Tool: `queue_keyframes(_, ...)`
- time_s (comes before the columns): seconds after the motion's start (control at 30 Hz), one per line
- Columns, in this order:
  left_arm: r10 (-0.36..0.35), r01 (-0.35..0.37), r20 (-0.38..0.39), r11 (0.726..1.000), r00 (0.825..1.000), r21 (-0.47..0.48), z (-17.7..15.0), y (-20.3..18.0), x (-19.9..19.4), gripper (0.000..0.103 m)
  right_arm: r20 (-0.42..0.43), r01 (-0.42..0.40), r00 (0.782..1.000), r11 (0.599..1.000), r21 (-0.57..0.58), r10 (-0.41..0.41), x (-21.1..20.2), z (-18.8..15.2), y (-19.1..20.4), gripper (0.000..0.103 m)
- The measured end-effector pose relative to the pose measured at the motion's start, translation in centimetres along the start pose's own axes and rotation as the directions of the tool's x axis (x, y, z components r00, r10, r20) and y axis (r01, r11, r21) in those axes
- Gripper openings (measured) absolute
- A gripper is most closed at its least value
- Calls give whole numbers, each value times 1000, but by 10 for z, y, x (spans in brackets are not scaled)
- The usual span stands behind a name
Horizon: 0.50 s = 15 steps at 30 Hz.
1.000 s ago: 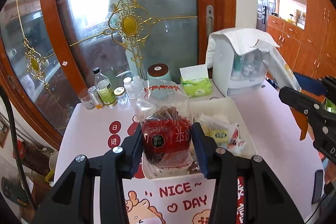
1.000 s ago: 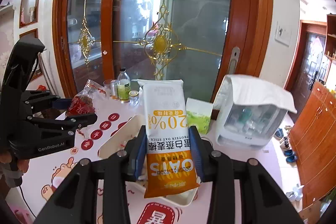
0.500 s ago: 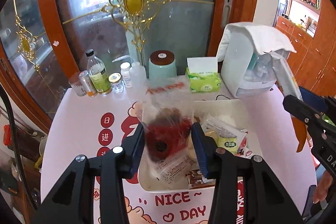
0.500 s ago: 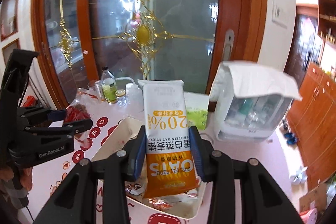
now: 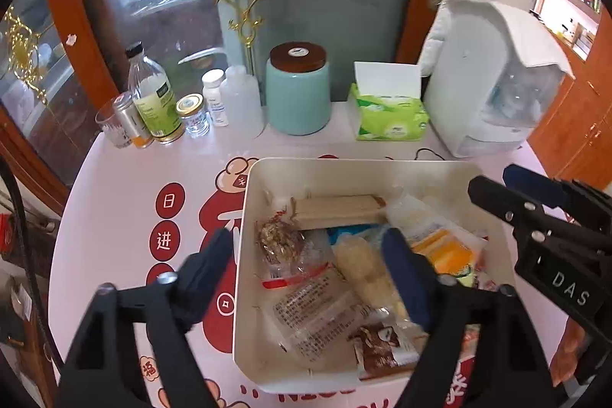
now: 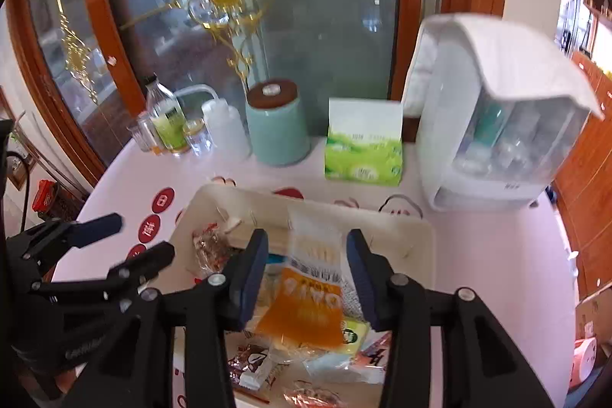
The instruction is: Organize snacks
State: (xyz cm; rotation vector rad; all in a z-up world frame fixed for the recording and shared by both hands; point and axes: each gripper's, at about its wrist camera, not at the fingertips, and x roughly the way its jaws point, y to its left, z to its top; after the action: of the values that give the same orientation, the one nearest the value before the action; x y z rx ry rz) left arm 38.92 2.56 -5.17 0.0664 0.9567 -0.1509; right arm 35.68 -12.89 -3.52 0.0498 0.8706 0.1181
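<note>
Change: both grippers have dropped over the tray, each letting go of its snack.
Left wrist: left gripper (image 5: 306, 255) jaws opening, nothing pinched; red snack bag (image 5: 281, 241) lies in the white tray (image 5: 244, 255), just ahead between the fingers.
Right wrist: right gripper (image 6: 306, 266) jaws opening (pads clear); oat stick packet (image 6: 310, 289) rests between them, long axis pointing away.

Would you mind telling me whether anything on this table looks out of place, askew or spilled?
Nothing looks spilled or damaged. The snacks lie jumbled in the white tray, with the orange oat-stick packet slanted on top between the opening jaws of the right gripper. A white cloth drapes loosely over the storage box.
</note>
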Motion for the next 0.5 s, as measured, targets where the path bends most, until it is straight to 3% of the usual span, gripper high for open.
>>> queue_keyframes(0.27,-30,30,-74,1000,997,-8,-9,2,23,88,-50,-34,998,999,20,35,21,-8,-3,53)
queue_keyframes(0.5,-25,24,-87,1000,996,-12,-17,-3,4,88,-52,-44,998,998,37,46,3,-18,-4,53)
